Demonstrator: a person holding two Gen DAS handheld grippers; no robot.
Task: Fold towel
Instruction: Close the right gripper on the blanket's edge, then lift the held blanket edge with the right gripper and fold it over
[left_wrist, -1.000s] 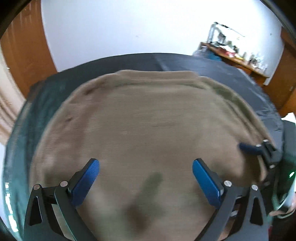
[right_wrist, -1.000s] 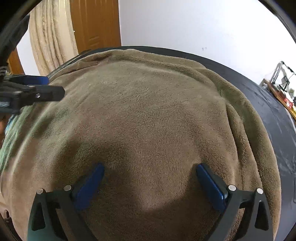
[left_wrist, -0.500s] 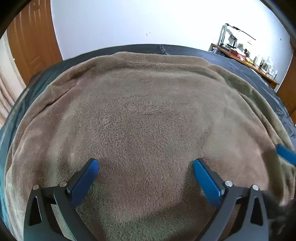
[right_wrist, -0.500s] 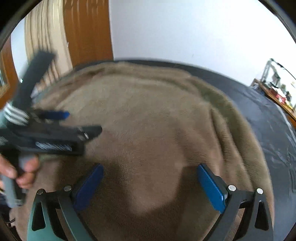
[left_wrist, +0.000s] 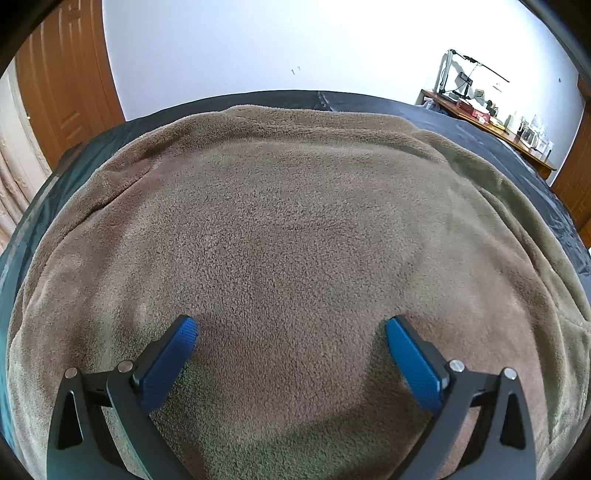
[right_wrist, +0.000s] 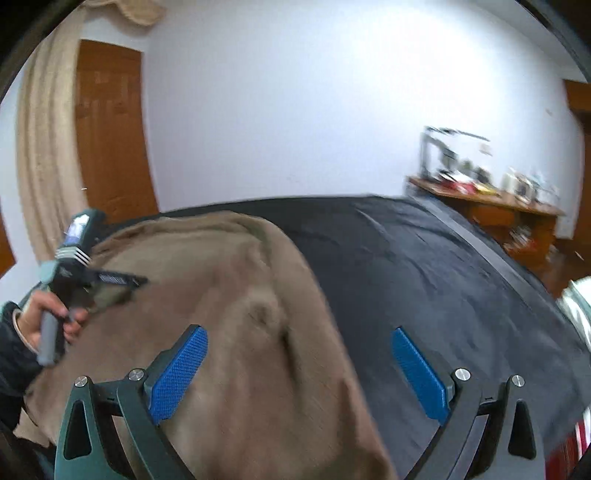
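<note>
The brown fleece towel (left_wrist: 295, 229) is lying spread, seemingly doubled over, toward the left edge of the dark-covered bed (right_wrist: 424, 266); left gripper (left_wrist: 291, 354) and right gripper (right_wrist: 299, 365) are hovering wide open, gripping nothing; further folding is apparently remaining.

Bed (left_wrist: 491, 147), dark sheet; one brown towel (left_wrist: 295, 240) spread flat, covering left portion; right portion bare.

My right view is motion-blurred; items on the desk (right_wrist: 491, 206) are unreadable. The towel (left_wrist: 295, 240) runs off my left view's lower edge.
</note>
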